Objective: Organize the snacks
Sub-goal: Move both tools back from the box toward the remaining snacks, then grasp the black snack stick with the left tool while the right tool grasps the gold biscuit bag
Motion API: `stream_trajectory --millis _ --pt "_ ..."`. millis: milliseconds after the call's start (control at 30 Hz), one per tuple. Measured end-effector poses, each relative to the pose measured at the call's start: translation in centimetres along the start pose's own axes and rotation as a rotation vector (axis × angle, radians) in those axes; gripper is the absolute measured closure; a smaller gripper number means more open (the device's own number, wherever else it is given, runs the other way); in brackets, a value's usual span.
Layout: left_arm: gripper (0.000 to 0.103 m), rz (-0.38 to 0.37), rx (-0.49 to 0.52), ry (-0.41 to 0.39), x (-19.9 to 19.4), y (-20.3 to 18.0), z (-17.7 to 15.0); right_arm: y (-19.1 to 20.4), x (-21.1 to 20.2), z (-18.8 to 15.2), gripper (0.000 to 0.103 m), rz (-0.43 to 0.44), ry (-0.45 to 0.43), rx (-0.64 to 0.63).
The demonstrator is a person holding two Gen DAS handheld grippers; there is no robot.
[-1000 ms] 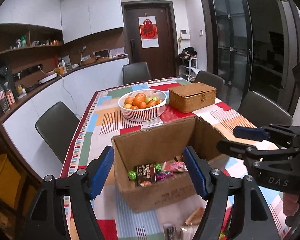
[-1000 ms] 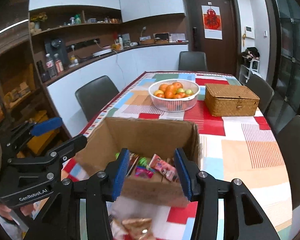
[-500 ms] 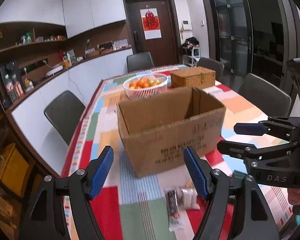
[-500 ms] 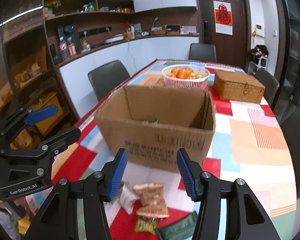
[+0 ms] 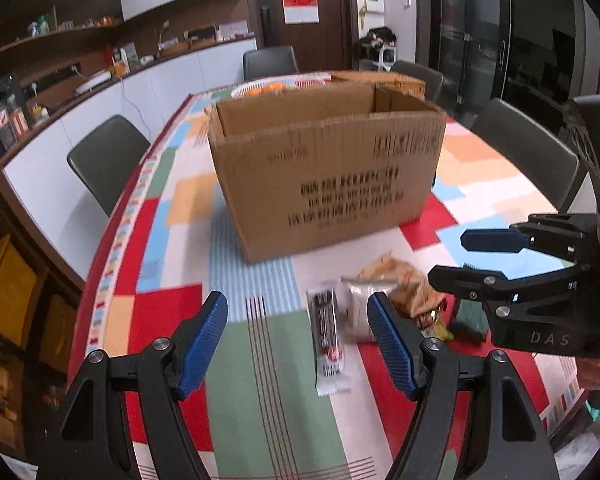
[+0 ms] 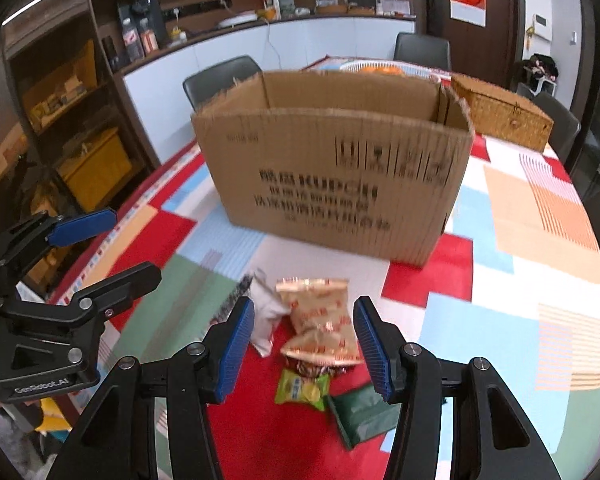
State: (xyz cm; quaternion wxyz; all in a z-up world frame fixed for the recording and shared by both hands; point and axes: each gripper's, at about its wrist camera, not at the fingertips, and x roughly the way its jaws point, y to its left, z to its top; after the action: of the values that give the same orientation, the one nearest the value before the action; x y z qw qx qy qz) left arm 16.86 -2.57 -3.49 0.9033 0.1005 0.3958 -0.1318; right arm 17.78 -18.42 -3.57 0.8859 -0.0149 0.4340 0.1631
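1. Loose snacks lie in a small heap on the table [image 6: 540,208], just in front of the cardboard box [image 6: 332,184]. None of the heap is in the box yet, so I'd judge this is the pick stage.
2. Top of the heap: tan crinkly snack bag [image 6: 320,320], long axis running away from the right wrist camera toward the box, sealed top edge nearest the box. It overlaps a white packet [image 6: 266,320] on its left.
3. Under and nearer than the tan bag: small green-yellow packet [image 6: 300,388] and a dark green pouch [image 6: 360,412], the pouch lying at a slant. Both are partly covered, so probably later picks.
4. Dark bar wrapper [image 5: 327,336] lies flat at the left of the heap, long axis roughly toward the box, white end nearest the left camera. It sits apart enough for a clean single grab.
5. Right gripper [image 6: 304,336]: jaws apart, having just opened a little. The tan bag shows between the pads, not pinched. Lined up to straddle the bag across its short side.
6. Left gripper [image 5: 298,344]: jaws wide apart, nothing held. The bar shows in the gap, nearer the right pad.
7. The box is upright with its top open. Its contents can't be seen from this low angle, and motion blur smears the print.
8. Behind the box: fruit basket [image 6: 388,68] and wicker box [image 6: 504,112], well clear of the work.
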Motion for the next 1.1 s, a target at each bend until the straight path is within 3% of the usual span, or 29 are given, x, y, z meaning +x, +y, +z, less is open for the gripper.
stream_trajectory --millis 467,1100 --pt "0.033 -0.034 -0.041 0.12 5.5 0.7 -1.3 -1.6 4.7 -0.9 0.05 0.007 0.132 0.03" --pt "0.06 -0.127 -0.095 0.241 11.0 0.4 -1.4 -2.6 8.3 -0.4 0.05 0.045 0.182 0.079"
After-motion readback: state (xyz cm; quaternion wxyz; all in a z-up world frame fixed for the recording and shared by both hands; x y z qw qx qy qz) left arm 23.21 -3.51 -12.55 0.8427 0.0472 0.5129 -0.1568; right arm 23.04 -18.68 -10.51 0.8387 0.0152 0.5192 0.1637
